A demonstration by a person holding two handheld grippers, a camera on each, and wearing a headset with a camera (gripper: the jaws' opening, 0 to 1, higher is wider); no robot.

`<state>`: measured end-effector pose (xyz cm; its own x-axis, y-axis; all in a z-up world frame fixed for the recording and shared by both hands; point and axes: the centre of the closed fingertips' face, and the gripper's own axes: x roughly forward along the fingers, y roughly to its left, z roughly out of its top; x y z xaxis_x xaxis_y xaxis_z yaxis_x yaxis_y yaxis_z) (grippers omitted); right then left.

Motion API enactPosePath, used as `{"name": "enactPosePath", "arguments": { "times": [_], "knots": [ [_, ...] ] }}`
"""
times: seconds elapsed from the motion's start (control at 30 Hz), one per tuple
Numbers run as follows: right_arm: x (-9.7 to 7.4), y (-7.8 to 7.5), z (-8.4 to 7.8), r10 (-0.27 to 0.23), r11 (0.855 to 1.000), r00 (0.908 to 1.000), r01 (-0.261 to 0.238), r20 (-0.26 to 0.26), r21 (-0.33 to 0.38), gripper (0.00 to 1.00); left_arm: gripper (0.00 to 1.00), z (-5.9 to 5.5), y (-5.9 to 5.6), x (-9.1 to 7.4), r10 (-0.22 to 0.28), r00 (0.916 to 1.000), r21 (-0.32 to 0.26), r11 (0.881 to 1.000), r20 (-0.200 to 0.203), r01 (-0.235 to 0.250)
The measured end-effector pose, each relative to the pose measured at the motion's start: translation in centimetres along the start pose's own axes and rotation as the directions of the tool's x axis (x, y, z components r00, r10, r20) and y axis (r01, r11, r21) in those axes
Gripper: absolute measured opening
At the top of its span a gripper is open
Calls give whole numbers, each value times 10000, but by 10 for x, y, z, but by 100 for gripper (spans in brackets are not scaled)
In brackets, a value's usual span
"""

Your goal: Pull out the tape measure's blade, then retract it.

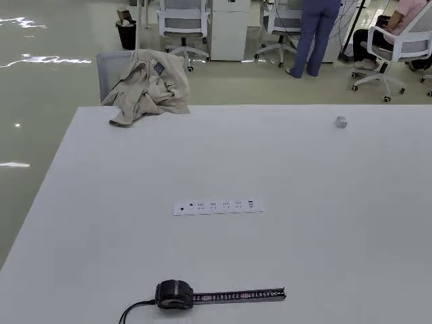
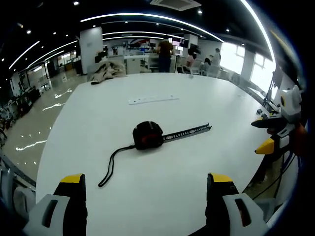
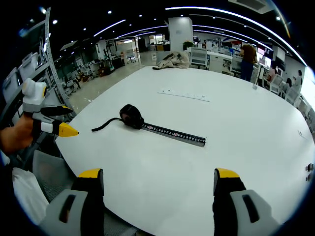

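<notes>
On white table (image 1: 304, 169), near edge: black round tape measure (image 1: 175, 295) lay flat, dark numbered blade (image 1: 239, 295) partly out.
Left claw (image 2: 146, 178): jaws were wide apart, holding nothing, well apart from the tape measure.
Right claw (image 3: 158, 173): jaws were wide apart, holding nothing.

This is a big open office. A wide white table (image 1: 324, 236) takes up the lower part of the head view. Along the top are rolling desk chairs (image 1: 183, 27) on a shiny floor (image 1: 40, 101). A person (image 1: 314, 34) stands at upper right. A coat (image 1: 150, 84) hangs over a chair at upper left. Long ceiling lights (image 2: 147, 14) curve across the top of the left gripper view.
</notes>
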<state>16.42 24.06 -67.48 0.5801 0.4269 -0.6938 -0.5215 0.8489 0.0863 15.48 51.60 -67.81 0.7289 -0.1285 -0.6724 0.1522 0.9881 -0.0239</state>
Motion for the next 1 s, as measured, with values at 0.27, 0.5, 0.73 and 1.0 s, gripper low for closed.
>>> {"name": "enactPosePath", "arguments": {
  "times": [0.27, 0.5, 0.73, 1.0],
  "knots": [
    [8, -4, 2, 182, 9995, 9998, -181, 57, -250, 91, 100, 2, -2, 10, 81, 10000, -100, 9999, 5, -81],
    [18, -7, 6, 382, 9978, 9993, -379, 61, -538, 89, 100, 4, 3, 20, 244, 9996, -401, 9989, 109, -240],
    [27, -15, 2, 413, 9965, 9991, -421, -136, -719, 89, 99, 2, -1, 31, 301, 9995, -426, 9986, 23, -300],
    [39, -21, -7, 468, 9955, 9981, -499, -393, -808, 89, 98, 5, -4, 47, 293, 9995, -544, 9981, 96, -288]
  ]
}}
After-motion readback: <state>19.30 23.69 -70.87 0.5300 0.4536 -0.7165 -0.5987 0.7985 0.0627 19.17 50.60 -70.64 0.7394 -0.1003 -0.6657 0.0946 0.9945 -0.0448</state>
